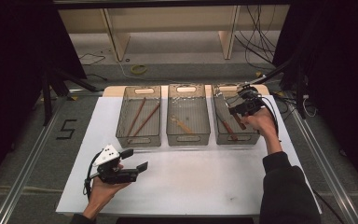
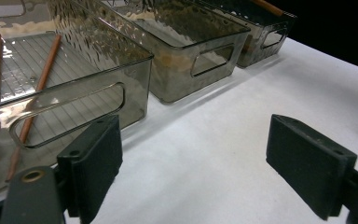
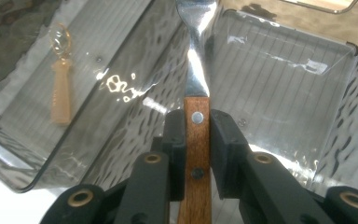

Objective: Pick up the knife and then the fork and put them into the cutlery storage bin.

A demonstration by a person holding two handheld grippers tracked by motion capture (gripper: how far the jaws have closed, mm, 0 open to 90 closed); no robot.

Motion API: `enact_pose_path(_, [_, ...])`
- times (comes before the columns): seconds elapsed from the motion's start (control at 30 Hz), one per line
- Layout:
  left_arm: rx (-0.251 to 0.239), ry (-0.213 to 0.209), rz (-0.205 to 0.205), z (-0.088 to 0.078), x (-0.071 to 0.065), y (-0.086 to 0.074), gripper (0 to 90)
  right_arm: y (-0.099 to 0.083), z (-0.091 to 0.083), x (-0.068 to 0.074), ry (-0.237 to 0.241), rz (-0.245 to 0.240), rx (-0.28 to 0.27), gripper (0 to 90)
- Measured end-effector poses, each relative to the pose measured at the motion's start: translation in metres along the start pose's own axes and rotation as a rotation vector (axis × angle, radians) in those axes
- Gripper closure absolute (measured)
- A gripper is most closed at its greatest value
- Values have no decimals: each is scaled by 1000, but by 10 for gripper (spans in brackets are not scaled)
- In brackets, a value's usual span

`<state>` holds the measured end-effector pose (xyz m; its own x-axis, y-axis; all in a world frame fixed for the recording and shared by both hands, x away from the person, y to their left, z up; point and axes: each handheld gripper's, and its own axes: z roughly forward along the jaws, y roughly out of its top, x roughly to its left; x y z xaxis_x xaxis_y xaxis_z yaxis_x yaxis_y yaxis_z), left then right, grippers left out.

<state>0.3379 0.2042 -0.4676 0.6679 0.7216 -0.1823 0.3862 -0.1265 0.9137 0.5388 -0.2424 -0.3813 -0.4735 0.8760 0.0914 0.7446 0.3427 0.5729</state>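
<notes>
From the high view, my desk [image 1: 191, 182] is a white sheet over a pale wooden top, standing on a grey floor with dark curtains on both sides and loose cables beyond. A black "5" [image 1: 66, 129] is taped on the floor, off to the outer side of my left gripper [image 1: 133, 161]. That gripper hangs just above the white surface, released, its jaws wide apart with nothing between them. Ahead of it three smoky clear bins stand in a row. My right gripper [image 1: 237, 112] is over the right bin [image 1: 235, 137], clenched on a wooden-handled utensil [image 1: 239, 120]; my hand hides much of it.

In the left gripper view, the left bin [image 2: 74, 70] sits just past my open jaws, with two brown sticks [image 2: 42, 79] lying inside; the far bin is cut off by the frame edge.

In the right gripper view, my jaws clamp the utensil's riveted wooden handle [image 3: 196, 140], its steel neck running ahead over the bin wall; the head is cut off at the top, so I cannot tell what kind it is. A pale wooden piece [image 3: 60, 93] lies in the neighbouring bin, blurred by the rippled plastic.
</notes>
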Motion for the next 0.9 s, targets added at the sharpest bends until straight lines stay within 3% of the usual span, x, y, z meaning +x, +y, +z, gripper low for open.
enact_pose_path(0.57, [-5, 0, -4, 0, 0, 0, 177, 0, 16, -2, -38, 40, 53, 777])
enact_pose_path(0.9, [-5, 1, -5, 0, 0, 0, 177, -4, 24, -4, -40, 39, 83, 776])
